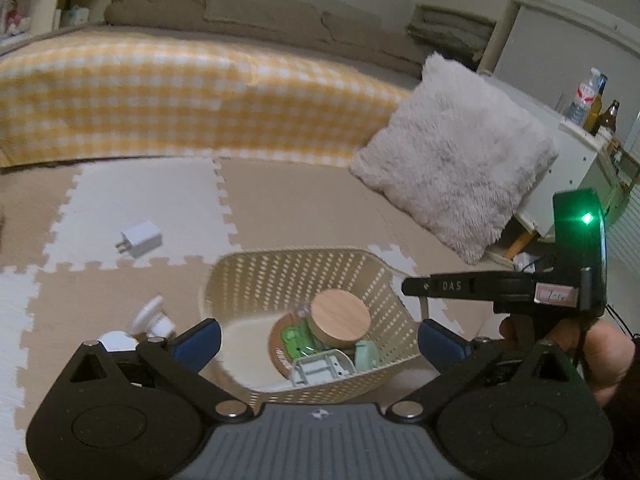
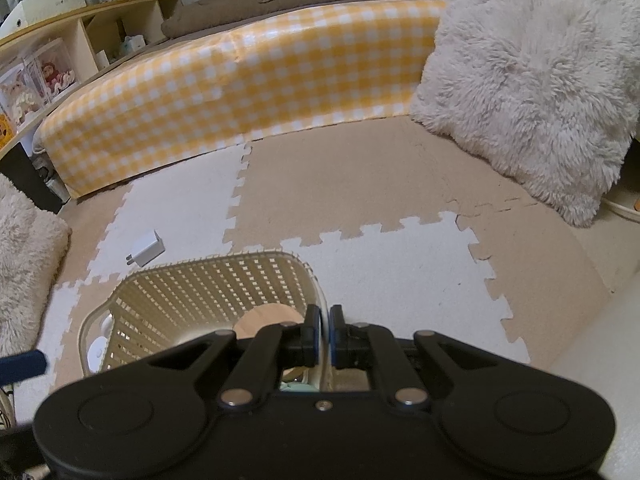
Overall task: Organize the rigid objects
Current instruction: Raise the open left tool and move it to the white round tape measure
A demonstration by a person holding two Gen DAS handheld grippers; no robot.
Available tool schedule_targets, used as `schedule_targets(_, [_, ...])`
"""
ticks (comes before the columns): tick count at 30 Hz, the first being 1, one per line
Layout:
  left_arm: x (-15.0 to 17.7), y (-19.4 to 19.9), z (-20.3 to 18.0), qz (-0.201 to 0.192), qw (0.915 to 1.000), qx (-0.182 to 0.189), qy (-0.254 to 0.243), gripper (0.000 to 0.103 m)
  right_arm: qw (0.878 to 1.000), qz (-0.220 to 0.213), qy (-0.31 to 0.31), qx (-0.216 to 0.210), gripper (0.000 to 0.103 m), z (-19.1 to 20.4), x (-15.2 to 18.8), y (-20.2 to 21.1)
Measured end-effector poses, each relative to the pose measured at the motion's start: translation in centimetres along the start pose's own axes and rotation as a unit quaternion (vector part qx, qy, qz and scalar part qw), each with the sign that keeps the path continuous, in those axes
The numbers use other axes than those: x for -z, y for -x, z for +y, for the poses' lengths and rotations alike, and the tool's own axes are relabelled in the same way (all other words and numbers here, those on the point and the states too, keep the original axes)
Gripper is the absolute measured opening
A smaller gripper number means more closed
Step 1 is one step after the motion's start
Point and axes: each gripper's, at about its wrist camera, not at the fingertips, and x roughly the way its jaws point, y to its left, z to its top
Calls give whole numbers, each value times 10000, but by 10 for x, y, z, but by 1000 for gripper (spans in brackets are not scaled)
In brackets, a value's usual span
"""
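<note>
Progress check, judged from how things lie now.

Done: my basket [image 1: 308, 280] stands on the foam floor mat [image 1: 280, 200] and already holds several rigid items: a round wooden-lidded container [image 1: 340, 316], a green piece [image 1: 296, 342], a pale grey plastic part [image 1: 320, 368] and a mint-coloured piece [image 1: 367, 354], all piled toward the near right corner.

Holding: my right gripper [image 2: 325, 334] has its jaws together on the right-hand rim of the basket, the thin wall pinched between the pads; I judge it is steadying the basket.

Free: my left gripper [image 1: 318, 340] hangs over the basket with its jaws fully apart and nothing between them.

Left to do: a white charger plug [image 1: 140, 239] lies on the mat well apart from the basket, to its far left. A white object with a round cap [image 1: 154, 318] lies just beside the basket's left wall; what it is I cannot tell. Both remain outside, so I judge the task more than half done, not finished.
</note>
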Motion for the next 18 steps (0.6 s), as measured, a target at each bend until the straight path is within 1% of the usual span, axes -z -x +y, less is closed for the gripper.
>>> schedule_targets(4, [2,14,17,-169,9998,-108,42,103,10000,13,-68,-5,5,-1,0,0])
schedule_targets(9, [10,20,47,-312,9983,-486,-34,103,10000,44,-55,26,6,0,-1,0])
schedule_targets(14, [23,14,76,-467,9949,-891,-92,103,10000,61,-68,38,6,0,-2,-1])
schedule_targets(16, [29,7,87,-420,9938,-1030,-54,103,10000,62,-26,62,6,2,-2,-1])
schedule_targets(18, [35,-1,96,-345,9934,-1091,26,103,9999,89,4,83,6,3,-1,-2])
